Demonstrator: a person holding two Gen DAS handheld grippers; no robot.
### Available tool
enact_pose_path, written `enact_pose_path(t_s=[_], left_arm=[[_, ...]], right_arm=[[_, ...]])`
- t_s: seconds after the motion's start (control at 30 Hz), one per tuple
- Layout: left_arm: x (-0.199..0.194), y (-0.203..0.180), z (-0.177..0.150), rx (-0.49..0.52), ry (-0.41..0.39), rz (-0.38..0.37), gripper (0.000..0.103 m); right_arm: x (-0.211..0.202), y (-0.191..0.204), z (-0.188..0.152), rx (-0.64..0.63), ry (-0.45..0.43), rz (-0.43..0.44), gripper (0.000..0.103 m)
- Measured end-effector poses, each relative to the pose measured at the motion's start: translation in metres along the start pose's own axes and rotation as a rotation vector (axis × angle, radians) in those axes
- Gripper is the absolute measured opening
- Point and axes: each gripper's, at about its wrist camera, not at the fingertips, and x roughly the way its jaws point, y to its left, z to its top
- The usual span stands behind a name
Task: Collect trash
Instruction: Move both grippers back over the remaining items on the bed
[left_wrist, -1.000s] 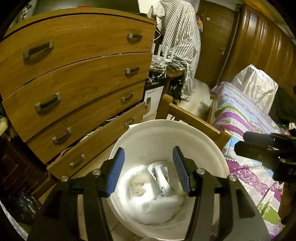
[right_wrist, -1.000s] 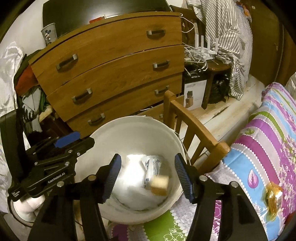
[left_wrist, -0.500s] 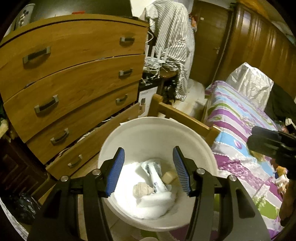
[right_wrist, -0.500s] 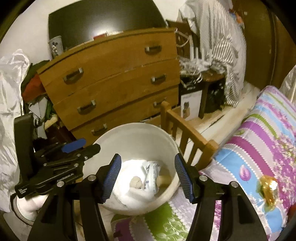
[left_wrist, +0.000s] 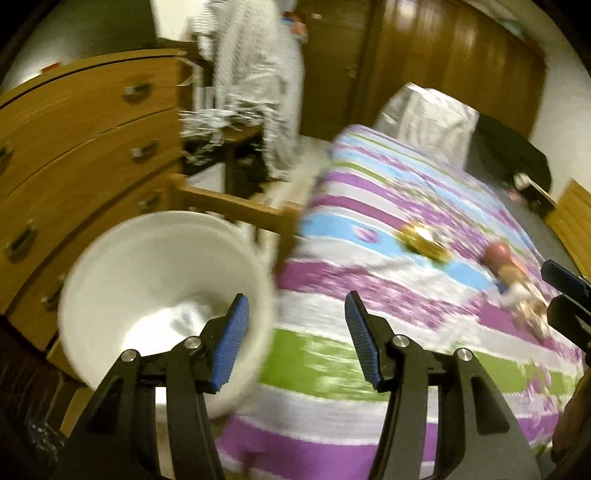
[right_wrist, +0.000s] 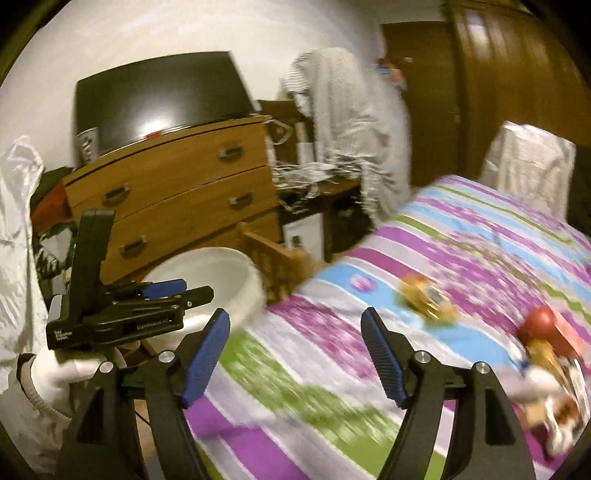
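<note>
Both views are blurred by motion. A white bin (left_wrist: 147, 258) with white crumpled trash (left_wrist: 184, 317) in it stands at the foot of the bed, to the left of my left gripper (left_wrist: 295, 306), which is open and holds nothing. On the striped bedcover (left_wrist: 369, 332) lie a gold wrapper (left_wrist: 421, 240) and a red-and-white heap of litter (left_wrist: 513, 284). My right gripper (right_wrist: 295, 317) hangs over the cover with its jaws opening and nothing between them. The gold wrapper (right_wrist: 424, 299) and the litter heap (right_wrist: 546, 343) lie ahead to its right, the bin (right_wrist: 207, 266) to its left.
A wooden chest of drawers (left_wrist: 74, 129) stands behind the bin, and the bed's wooden footboard (left_wrist: 229, 206) is beside it. A striped garment (left_wrist: 258, 74) hangs further back. A white-gloved hand (right_wrist: 62, 373) holds the left gripper's body (right_wrist: 122, 314).
Both grippers have swung right, from above the bin to above the bedcover. The right gripper's jaws stand wider apart than before. The left jaws keep the same gap.
</note>
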Motion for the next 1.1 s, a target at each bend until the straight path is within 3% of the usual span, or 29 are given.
enact_pose_path(t_s=[0.33,0.57,0.83,0.97,1.1], left_arm=[[0.033,-0.116,-0.032,0.18,0.107,-0.194,0.052],[0.066,-0.191,-0.055,0.306,0.22,-0.339,0.052],[0.114,-0.271,-0.07,0.43,0.31,-0.441,0.052],[0.129,-0.315,-0.069,0.5,0.322,-0.518,0.052],[0.139,-0.336,-0.066,0.55,0.327,-0.545,0.052]], right_arm=[[-0.084,-0.118,-0.093,0.15,0.008,-0.173,0.075],[-0.121,-0.198,-0.163,0.279,0.051,-0.291,0.075],[-0.132,-0.267,-0.202,0.364,0.084,-0.365,0.075],[-0.114,-0.294,-0.199,0.366,0.127,-0.348,0.075],[-0.095,-0.317,-0.189,0.37,0.158,-0.319,0.075]])
